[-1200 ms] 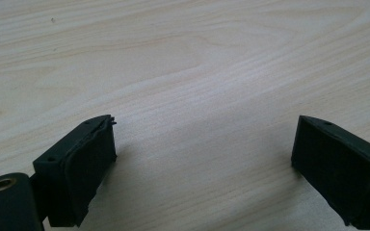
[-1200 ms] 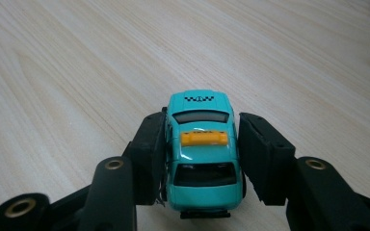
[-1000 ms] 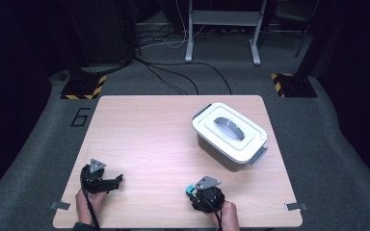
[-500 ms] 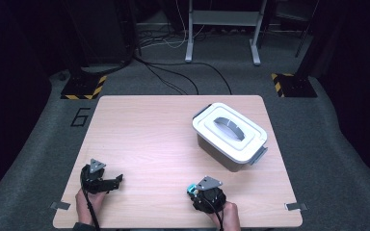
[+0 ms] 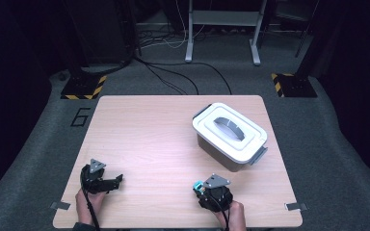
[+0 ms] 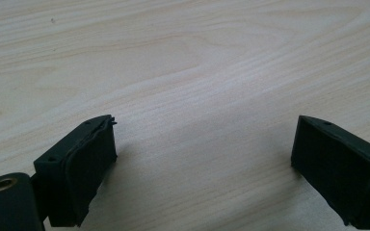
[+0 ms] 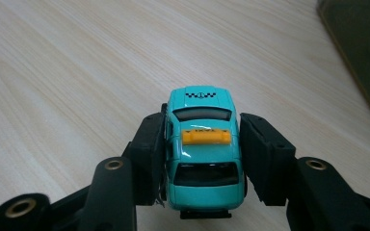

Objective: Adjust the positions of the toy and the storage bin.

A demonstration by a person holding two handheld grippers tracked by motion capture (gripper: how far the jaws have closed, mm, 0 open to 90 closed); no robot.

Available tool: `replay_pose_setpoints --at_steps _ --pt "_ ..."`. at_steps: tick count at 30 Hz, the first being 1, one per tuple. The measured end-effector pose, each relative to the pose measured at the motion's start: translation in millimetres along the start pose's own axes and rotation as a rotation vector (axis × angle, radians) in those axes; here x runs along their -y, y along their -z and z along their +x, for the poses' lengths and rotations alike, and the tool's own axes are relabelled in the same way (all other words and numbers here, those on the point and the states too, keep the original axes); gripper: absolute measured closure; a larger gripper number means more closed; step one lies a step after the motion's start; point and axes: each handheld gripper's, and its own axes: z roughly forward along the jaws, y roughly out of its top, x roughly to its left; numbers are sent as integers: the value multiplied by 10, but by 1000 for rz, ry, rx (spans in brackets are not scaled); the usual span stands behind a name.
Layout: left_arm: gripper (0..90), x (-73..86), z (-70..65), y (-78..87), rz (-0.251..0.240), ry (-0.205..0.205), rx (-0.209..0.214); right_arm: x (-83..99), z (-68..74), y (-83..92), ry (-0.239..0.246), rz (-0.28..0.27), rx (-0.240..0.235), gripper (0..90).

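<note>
Right tool [image 7: 203, 144] clamped on teal toy taxi [image 7: 202, 144], near right of worktop [image 5: 149, 139]. Lidded box [image 5: 229, 136] far-right of it. Left tool [image 6: 202, 159] wide open, empty.

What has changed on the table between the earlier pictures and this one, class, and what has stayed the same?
Nothing has visibly moved. The right tool stays closed on the teal toy taxi near the table's front edge, the left tool rests open with nothing between its jaws, and the white lidded box keeps its place at the right, lid on.
</note>
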Motion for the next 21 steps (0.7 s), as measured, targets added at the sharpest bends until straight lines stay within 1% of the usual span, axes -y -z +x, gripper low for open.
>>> replay_pose_setpoints --at_steps 1,4,7,8,10,11,13,14,15,18,20,21 --pt "81 -1 1 2 3 -1 2 5 -7 13 -15 3 2 525" --pt "81 -2 2 3 5 -1 3 27 -56 58 -34 -3 14 525" --pt "81 0 0 0 0 0 0 39 -78 69 -31 -8 18 525" --pt "81 -1 2 4 4 -3 2 46 -84 81 -41 -7 27 525" --pt "81 -1 2 4 4 -3 2 56 -98 94 -41 -7 30 525" --pt "81 0 1 1 0 -2 0 59 -97 102 -51 -6 33 525" --pt "81 -1 2 3 3 -2 2 63 -112 109 -44 -8 34 525" --pt "81 -2 2 4 4 -3 2 71 -125 130 -53 -6 40 525" --pt "81 -2 2 4 4 -3 3 71 -125 130 -53 -6 40 525" --pt "81 -1 2 4 4 -3 2 85 -160 159 -54 -12 50 525" --pt "81 -3 7 5 6 -10 2 99 -192 184 -54 -13 57 525" --pt "81 -3 7 5 5 -10 2 107 -202 194 -64 -15 62 525"
